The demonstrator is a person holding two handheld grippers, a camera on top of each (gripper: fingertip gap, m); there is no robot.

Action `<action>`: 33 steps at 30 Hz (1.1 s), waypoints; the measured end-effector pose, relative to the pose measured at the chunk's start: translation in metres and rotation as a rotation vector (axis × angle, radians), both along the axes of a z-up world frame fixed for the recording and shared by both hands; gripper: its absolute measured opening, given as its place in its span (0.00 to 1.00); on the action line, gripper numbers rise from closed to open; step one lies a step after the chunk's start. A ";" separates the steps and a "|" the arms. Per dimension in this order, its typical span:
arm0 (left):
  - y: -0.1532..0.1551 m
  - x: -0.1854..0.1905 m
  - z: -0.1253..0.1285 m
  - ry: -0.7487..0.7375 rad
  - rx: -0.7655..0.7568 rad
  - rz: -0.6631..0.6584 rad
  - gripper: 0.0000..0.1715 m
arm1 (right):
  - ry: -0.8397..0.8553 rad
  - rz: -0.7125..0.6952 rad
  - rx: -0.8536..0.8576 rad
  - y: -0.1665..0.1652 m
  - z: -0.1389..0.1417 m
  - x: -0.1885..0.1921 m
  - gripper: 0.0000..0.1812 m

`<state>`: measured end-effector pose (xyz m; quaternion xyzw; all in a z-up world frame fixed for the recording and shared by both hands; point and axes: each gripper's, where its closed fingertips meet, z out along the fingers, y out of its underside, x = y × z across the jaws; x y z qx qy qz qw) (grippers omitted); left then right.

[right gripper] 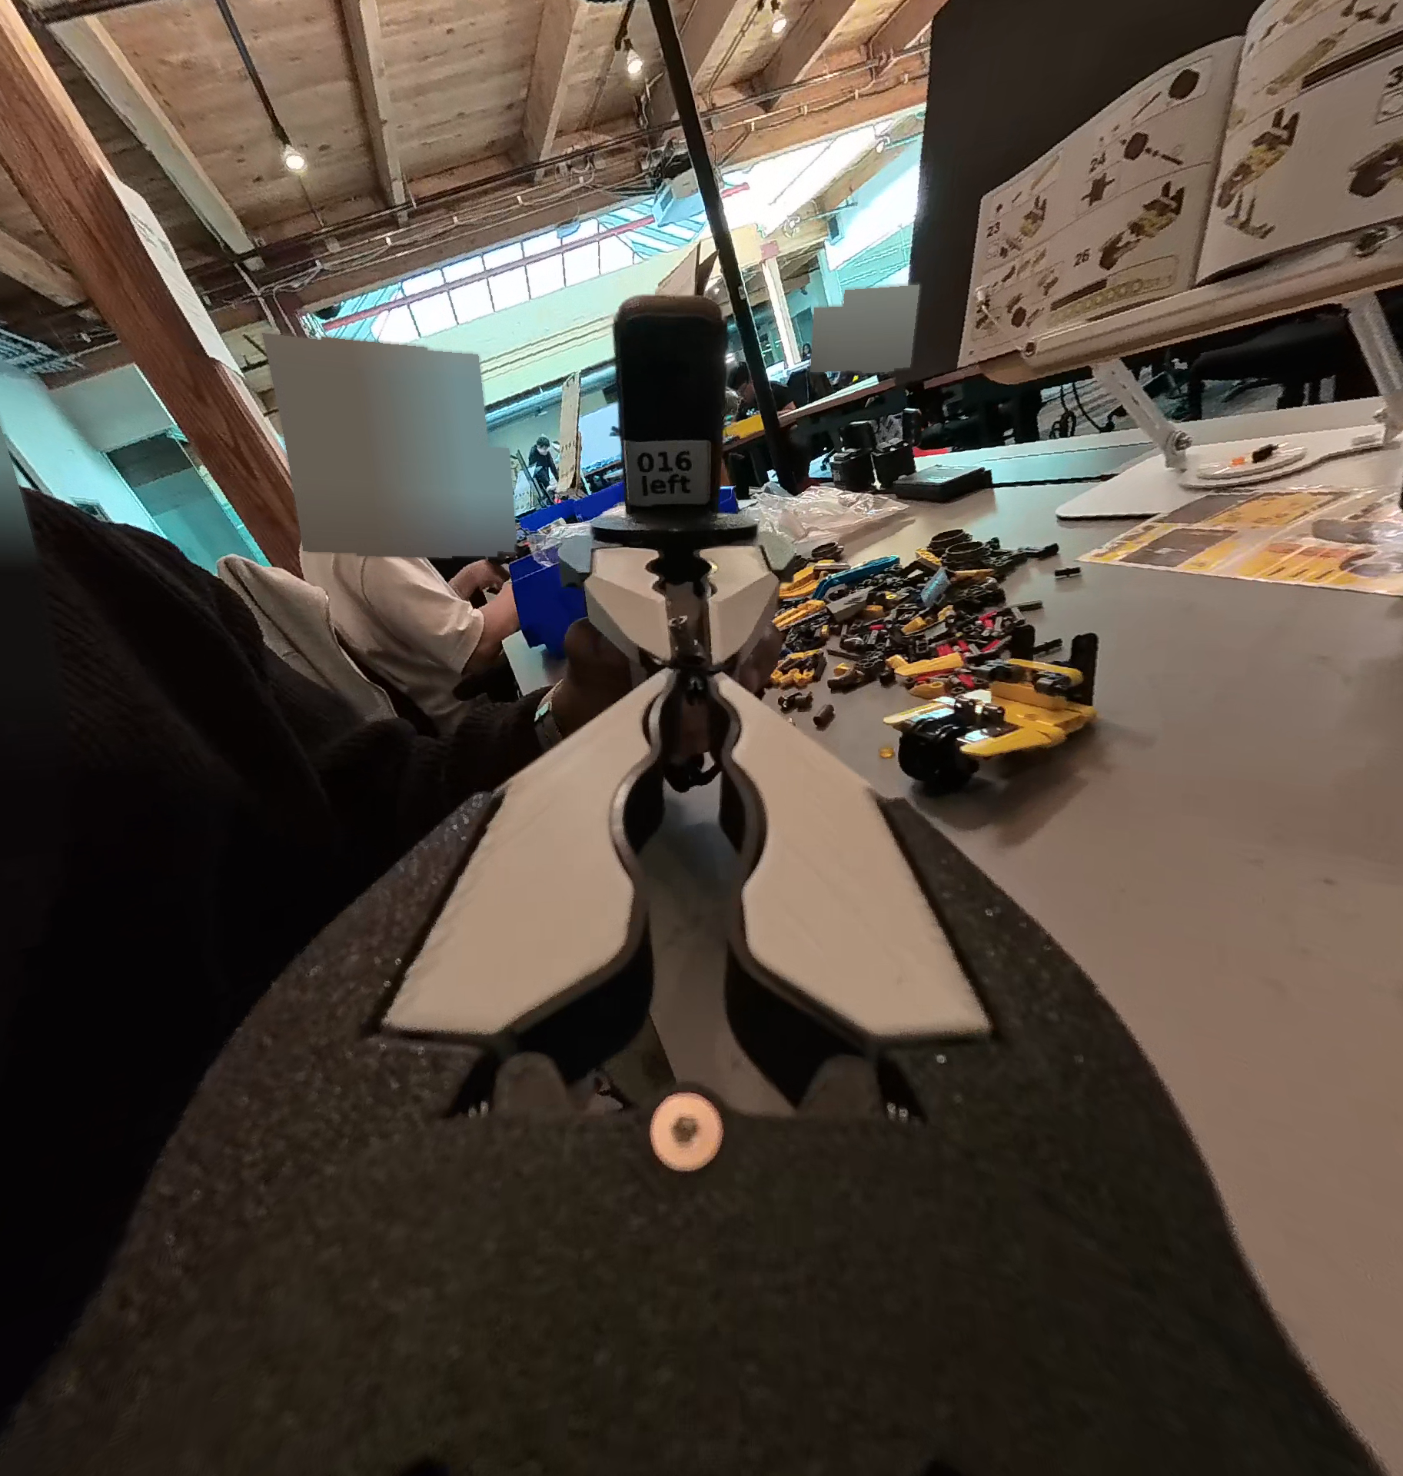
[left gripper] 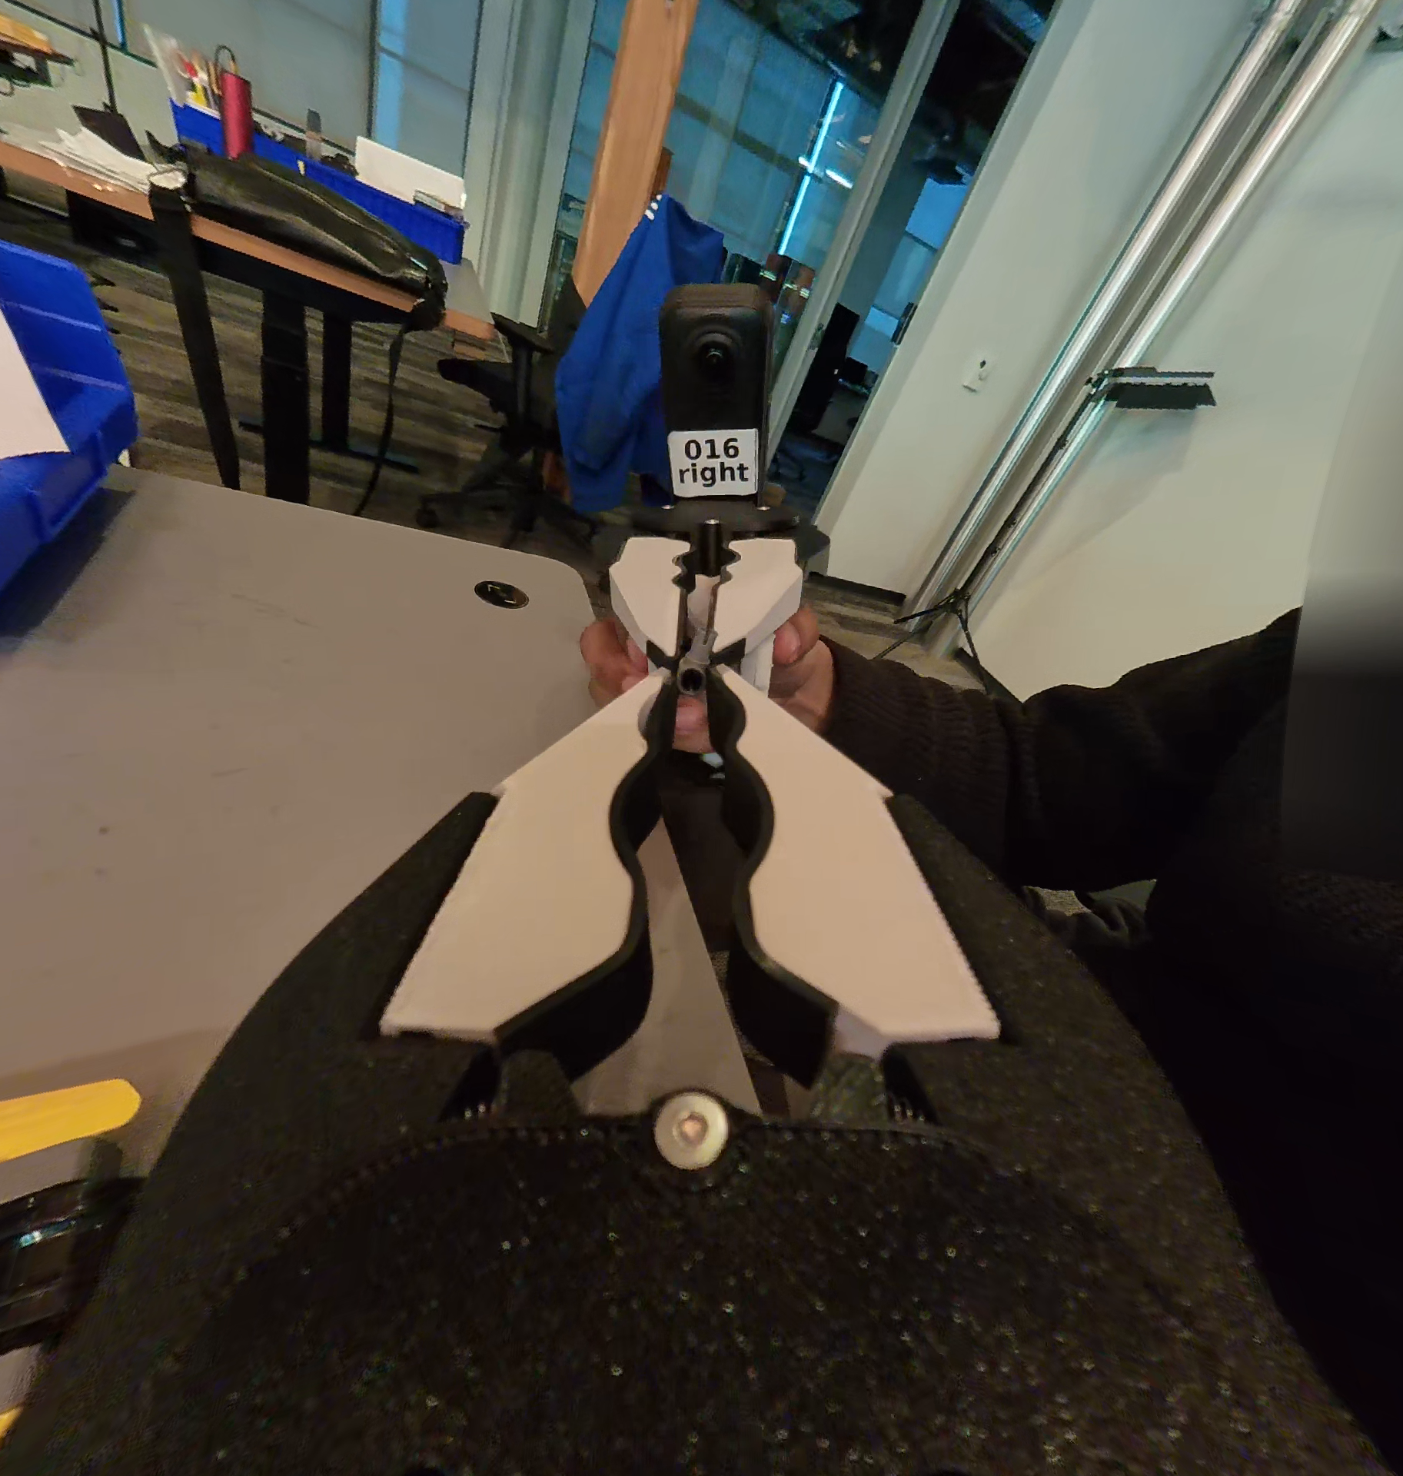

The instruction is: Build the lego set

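My two grippers face each other tip to tip above the grey table (left gripper: 243, 719). My left gripper (left gripper: 694, 685) is shut on a small grey connector (left gripper: 691, 680) with a round hole. A thin grey axle (left gripper: 702, 619) runs from it to my right gripper (left gripper: 710, 559), seen farther off, which pinches the axle's black end. In the right wrist view my right gripper (right gripper: 686, 680) is shut at that black end, and the axle (right gripper: 686, 627) reaches into the left gripper (right gripper: 682, 579) beyond. A hand (left gripper: 802, 663) holds the right gripper.
A pile of loose black, yellow and red building pieces (right gripper: 905, 631) lies on the table (right gripper: 1161, 918) next to a partly built yellow and black model (right gripper: 993, 719). An open instruction booklet (right gripper: 1121, 200) stands on a stand. A blue bin (left gripper: 35, 415) sits at the far left.
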<state>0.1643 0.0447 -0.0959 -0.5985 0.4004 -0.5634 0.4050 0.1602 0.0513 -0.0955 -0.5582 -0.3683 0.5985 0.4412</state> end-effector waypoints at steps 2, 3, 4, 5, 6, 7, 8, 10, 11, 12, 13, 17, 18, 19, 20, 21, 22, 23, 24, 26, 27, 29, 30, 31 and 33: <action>-0.002 0.000 0.000 -0.007 -0.019 -0.015 0.02 | 0.004 0.003 0.018 -0.001 0.001 0.000 0.03; -0.003 0.000 0.001 -0.015 -0.031 -0.025 0.02 | 0.009 0.001 0.034 -0.002 0.002 0.000 0.03; -0.003 0.000 0.002 -0.023 -0.046 -0.037 0.02 | 0.010 -0.003 0.056 -0.003 0.003 0.001 0.03; -0.005 0.000 0.003 -0.032 -0.064 -0.051 0.02 | 0.008 -0.008 0.081 -0.005 0.004 0.001 0.03; -0.006 0.000 0.003 -0.039 -0.083 -0.066 0.02 | 0.003 -0.015 0.107 -0.006 0.005 0.001 0.03; -0.007 0.000 0.004 -0.047 -0.097 -0.077 0.02 | -0.001 -0.022 0.133 -0.007 0.005 0.000 0.02; -0.009 0.000 0.005 -0.055 -0.109 -0.092 0.02 | -0.002 -0.025 0.157 -0.009 0.007 0.000 0.02; -0.012 0.000 0.007 -0.072 -0.138 -0.123 0.02 | -0.004 -0.029 0.199 -0.012 0.009 0.000 0.02; -0.013 0.000 0.007 -0.078 -0.155 -0.136 0.02 | -0.011 -0.034 0.223 -0.013 0.008 0.000 0.03; -0.014 -0.001 0.007 -0.078 -0.171 -0.147 0.02 | -0.025 -0.043 0.255 -0.014 0.008 0.000 0.03; -0.015 0.000 0.006 -0.077 -0.185 -0.157 0.02 | -0.041 -0.055 0.292 -0.015 0.007 0.000 0.02; -0.019 0.000 0.006 -0.095 -0.249 -0.206 0.01 | -0.081 -0.095 0.414 -0.019 0.007 0.000 0.02; -0.019 -0.001 0.007 -0.101 -0.262 -0.216 0.01 | -0.085 -0.103 0.437 -0.020 0.008 0.000 0.02; -0.020 -0.001 0.007 -0.105 -0.272 -0.225 0.01 | -0.090 -0.108 0.455 -0.021 0.008 0.000 0.02; -0.021 -0.001 0.007 -0.107 -0.284 -0.236 0.01 | -0.093 -0.110 0.472 -0.022 0.008 0.000 0.02; -0.022 -0.001 0.007 -0.112 -0.298 -0.250 0.01 | -0.094 -0.112 0.488 -0.023 0.008 0.001 0.02; -0.023 0.000 0.007 -0.117 -0.310 -0.260 0.01 | -0.095 -0.114 0.497 -0.024 0.008 0.001 0.02; -0.024 0.000 0.007 -0.120 -0.317 -0.269 0.01 | -0.096 -0.112 0.506 -0.025 0.009 0.001 0.02; -0.025 0.000 0.008 -0.121 -0.325 -0.278 0.02 | -0.099 -0.113 0.521 -0.025 0.009 0.001 0.02; -0.026 0.000 0.007 -0.125 -0.346 -0.294 0.02 | -0.112 -0.123 0.569 -0.027 0.008 0.001 0.02; -0.027 0.000 0.007 -0.130 -0.365 -0.309 0.02 | -0.118 -0.131 0.601 -0.028 0.008 0.001 0.02; -0.028 -0.001 0.008 -0.141 -0.392 -0.328 0.01 | -0.133 -0.146 0.648 -0.029 0.008 0.000 0.02; -0.028 -0.001 0.008 -0.141 -0.397 -0.330 0.01 | -0.141 -0.152 0.660 -0.029 0.008 0.001 0.02; -0.028 -0.001 0.007 -0.138 -0.392 -0.325 0.01 | -0.145 -0.152 0.661 -0.029 0.008 0.001 0.02; -0.030 0.000 0.007 -0.133 -0.394 -0.335 0.01 | -0.141 -0.147 0.667 -0.030 0.008 0.001 0.02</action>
